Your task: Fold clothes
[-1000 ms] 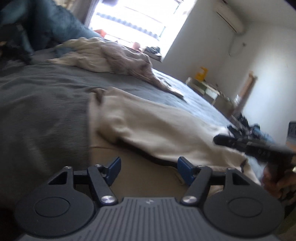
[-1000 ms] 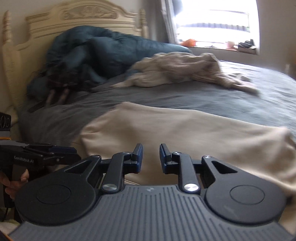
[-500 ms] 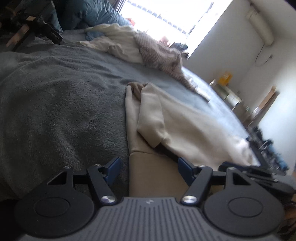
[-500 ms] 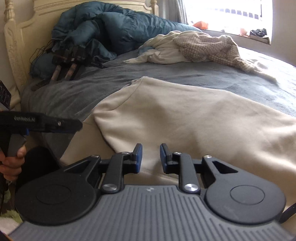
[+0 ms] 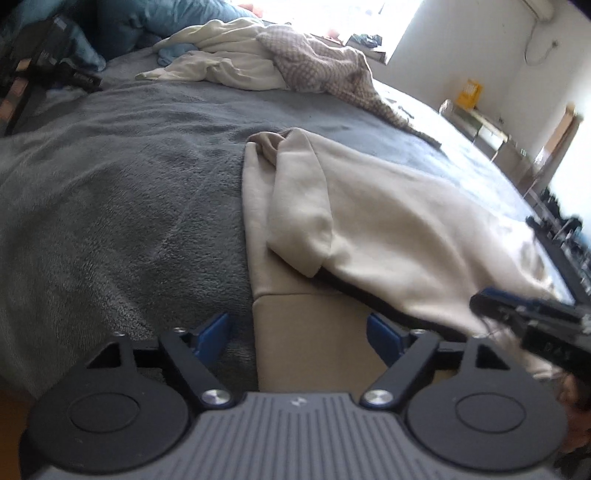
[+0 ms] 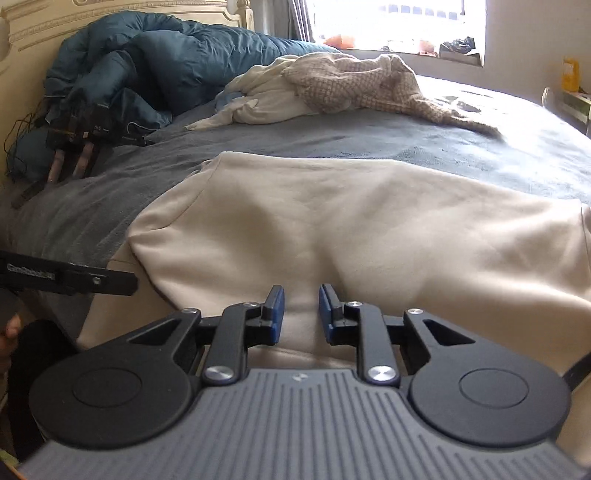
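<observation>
A cream sweatshirt (image 5: 388, 221) lies spread on the grey bed cover (image 5: 110, 203), one sleeve folded over its body. My left gripper (image 5: 299, 328) hovers at the near hem; its jaws are opening wide, with the ribbed hem band (image 5: 306, 343) between them and untouched by the pads. In the right wrist view my right gripper (image 6: 302, 310) stands nearly closed, pinching a ridge of the sweatshirt (image 6: 369, 221), and creases run out from the pinch. Each gripper shows in the other's view: the right (image 5: 480, 299) at the sweatshirt's right edge, the left (image 6: 129, 282) at its left.
A heap of white and checked clothes (image 6: 332, 85) lies at the far side of the bed. A blue duvet (image 6: 166, 66) is bunched against the cream headboard (image 6: 110, 18), with a dark cabled device (image 6: 77, 129) beside it. Shelves (image 5: 480, 122) stand by the far wall.
The left jaws have spread wider, and that view has swung left and down onto the hem. The right view has tipped down closer to the sweatshirt; its jaws keep the same narrow gap.
</observation>
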`<state>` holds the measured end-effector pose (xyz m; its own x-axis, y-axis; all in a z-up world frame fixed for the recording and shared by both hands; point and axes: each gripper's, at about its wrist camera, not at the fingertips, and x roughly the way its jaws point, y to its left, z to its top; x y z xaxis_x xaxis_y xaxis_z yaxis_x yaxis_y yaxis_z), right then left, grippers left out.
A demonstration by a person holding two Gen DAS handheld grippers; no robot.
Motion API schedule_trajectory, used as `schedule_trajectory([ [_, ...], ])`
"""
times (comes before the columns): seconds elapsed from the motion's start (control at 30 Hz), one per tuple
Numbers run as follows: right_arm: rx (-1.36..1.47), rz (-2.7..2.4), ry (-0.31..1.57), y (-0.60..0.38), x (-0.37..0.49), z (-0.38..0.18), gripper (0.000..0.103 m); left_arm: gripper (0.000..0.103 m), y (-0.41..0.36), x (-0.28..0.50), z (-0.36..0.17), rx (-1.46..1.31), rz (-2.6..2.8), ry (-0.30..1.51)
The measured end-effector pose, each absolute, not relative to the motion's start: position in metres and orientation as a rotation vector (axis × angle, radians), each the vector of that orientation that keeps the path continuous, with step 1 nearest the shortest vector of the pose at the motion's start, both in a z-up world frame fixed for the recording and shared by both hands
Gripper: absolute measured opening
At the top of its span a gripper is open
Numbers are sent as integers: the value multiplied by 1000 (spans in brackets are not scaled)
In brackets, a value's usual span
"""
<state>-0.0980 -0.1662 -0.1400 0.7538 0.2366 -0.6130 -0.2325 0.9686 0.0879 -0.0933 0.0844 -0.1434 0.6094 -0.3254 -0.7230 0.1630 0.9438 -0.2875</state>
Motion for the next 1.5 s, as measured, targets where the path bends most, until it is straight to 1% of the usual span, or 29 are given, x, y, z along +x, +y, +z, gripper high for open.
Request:
schedule_trajectory([
  [0.07, 24, 263, 657, -166, -99, -134, 21, 91, 76, -93, -143, -151, -277, 880],
  [0.13, 33, 264, 639, -165, -99, -129, 21, 92, 68, -94, -142, -99, -266, 887],
  [0.4, 56, 254, 624, -167, -98, -128, 21, 94, 53, -94, -142, -15, -219, 927],
  [0.53, 83, 249, 626, -171, -99, -129, 21, 98, 49, -94, -143, 16, -198, 949],
  [1.0, 65, 300, 606, -156, -98, -123, 25, 103, 53, -97, -147, 8, -157, 984],
  [1.2, 67, 350, 600, -144, -92, -118, 29, 103, 67, -105, -145, -69, -220, 936],
  [1.3, 82, 381, 599, -139, -88, -116, 34, 102, 78, -108, -143, -139, -251, 921],
  [1.37, 90, 401, 600, -135, -85, -115, 41, 102, 85, -110, -143, -170, -259, 912],
  [1.5, 97, 441, 607, -125, -76, -115, 41, 102, 89, -112, -143, -164, -277, 907],
])
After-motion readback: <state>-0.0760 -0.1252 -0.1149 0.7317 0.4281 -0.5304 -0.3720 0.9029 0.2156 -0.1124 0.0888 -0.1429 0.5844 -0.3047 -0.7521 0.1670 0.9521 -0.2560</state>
